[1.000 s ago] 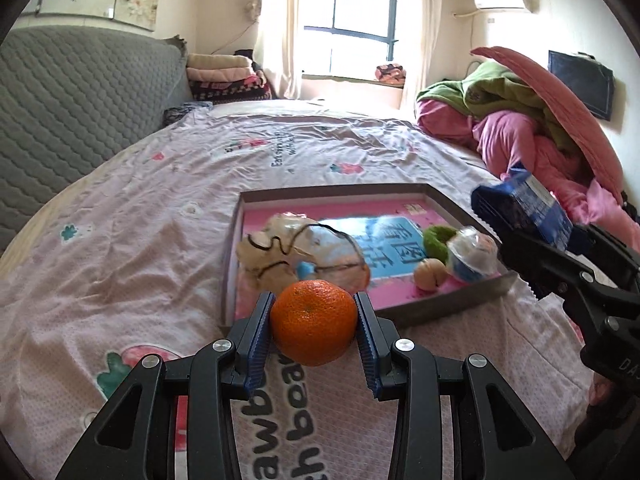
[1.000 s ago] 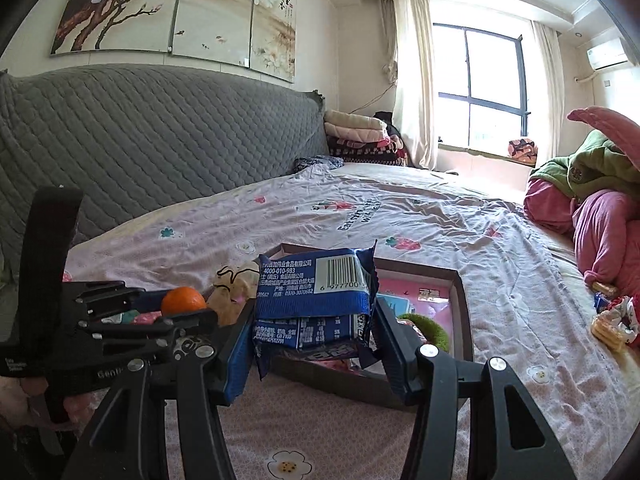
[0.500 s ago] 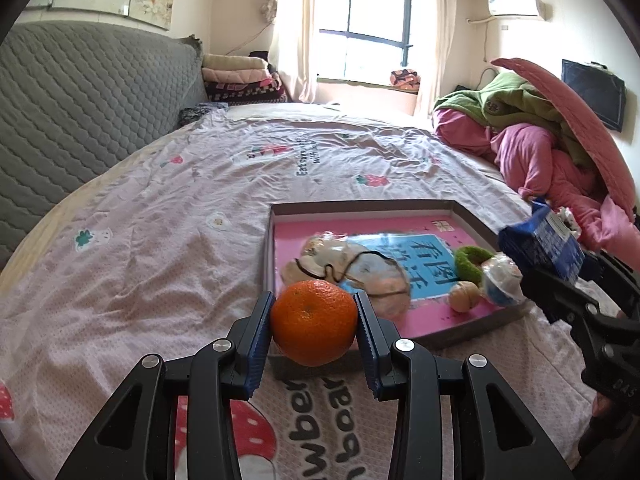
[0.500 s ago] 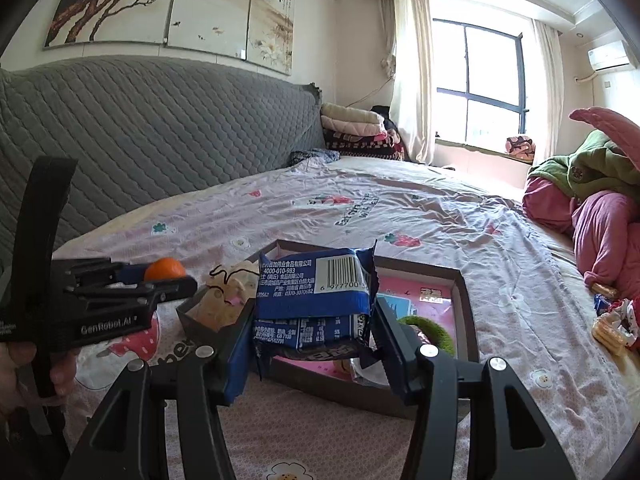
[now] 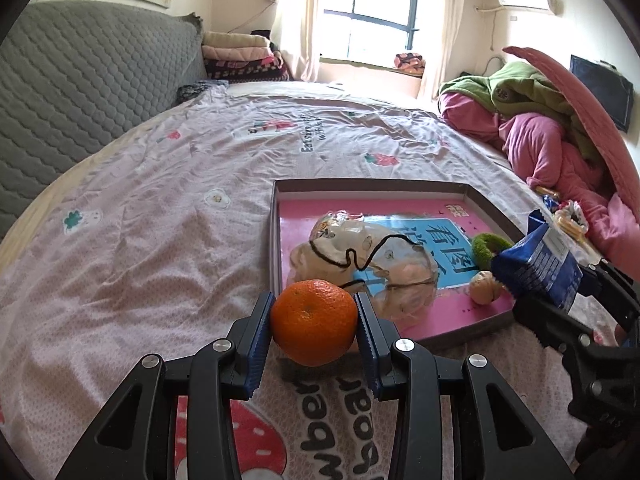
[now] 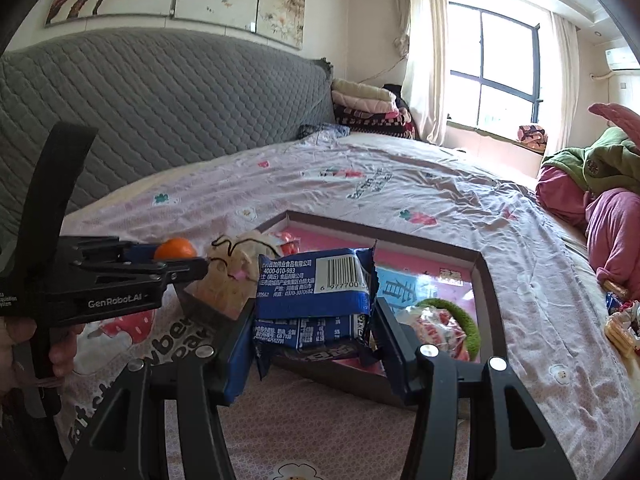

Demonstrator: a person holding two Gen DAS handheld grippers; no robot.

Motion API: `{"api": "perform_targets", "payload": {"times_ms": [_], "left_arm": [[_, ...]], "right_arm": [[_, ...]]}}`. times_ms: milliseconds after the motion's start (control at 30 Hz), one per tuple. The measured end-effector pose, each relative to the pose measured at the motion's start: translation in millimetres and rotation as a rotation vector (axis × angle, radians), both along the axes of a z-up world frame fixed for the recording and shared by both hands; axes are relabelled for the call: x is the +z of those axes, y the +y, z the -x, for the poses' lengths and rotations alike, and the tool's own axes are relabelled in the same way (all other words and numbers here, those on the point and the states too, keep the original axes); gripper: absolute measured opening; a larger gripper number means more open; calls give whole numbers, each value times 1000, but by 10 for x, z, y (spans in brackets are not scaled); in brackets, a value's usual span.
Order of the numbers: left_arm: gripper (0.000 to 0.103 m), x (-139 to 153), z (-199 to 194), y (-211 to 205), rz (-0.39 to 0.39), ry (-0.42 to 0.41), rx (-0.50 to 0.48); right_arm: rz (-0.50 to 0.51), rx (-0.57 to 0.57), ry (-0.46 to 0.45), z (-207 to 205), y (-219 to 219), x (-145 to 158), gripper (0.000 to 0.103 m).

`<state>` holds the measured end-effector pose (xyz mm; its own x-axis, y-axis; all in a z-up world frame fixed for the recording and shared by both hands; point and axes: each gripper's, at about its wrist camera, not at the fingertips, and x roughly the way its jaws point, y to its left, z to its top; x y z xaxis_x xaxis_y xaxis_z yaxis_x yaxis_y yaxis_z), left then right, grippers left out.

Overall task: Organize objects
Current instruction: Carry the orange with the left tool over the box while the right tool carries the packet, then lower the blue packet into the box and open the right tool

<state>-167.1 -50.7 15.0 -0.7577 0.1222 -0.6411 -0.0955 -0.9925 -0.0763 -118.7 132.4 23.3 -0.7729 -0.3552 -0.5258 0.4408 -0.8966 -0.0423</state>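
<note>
My left gripper [image 5: 314,320] is shut on an orange [image 5: 314,322] and holds it just above the bedsheet at the near left corner of a shallow brown tray [image 5: 360,185]. The tray has a pink lining and holds a clear bag with a black cord [image 5: 368,264], a green hair tie [image 5: 488,248] and a small round beige item [image 5: 482,291]. My right gripper [image 6: 316,320] is shut on a blue snack packet [image 6: 316,292] and holds it over the tray's near edge [image 6: 340,376]. The packet also shows in the left wrist view [image 5: 538,268].
The tray lies on a pink patterned bedsheet [image 5: 160,248]. A grey quilted headboard [image 5: 80,80] runs along the left. Pink and green bedding [image 5: 552,120] is heaped at the right, with loose wrapped snacks [image 6: 620,324] on the sheet beside it. Folded blankets [image 5: 240,56] are stacked by the window.
My left gripper with the orange has moved left, so the tray now sits further right in its view. My right gripper with the packet has stayed near the tray's front edge.
</note>
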Motion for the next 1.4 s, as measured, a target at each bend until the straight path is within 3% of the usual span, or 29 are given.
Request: {"api": "perform_targets", "payload": {"times_ms": [633, 1400], "left_arm": [[40, -168, 280, 127, 2, -51, -25], [40, -227, 412, 138, 19, -54, -6]], "right_arm": [[-44, -7, -106, 315, -121, -260, 55], [-46, 1, -115, 560, -202, -319, 55]]}}
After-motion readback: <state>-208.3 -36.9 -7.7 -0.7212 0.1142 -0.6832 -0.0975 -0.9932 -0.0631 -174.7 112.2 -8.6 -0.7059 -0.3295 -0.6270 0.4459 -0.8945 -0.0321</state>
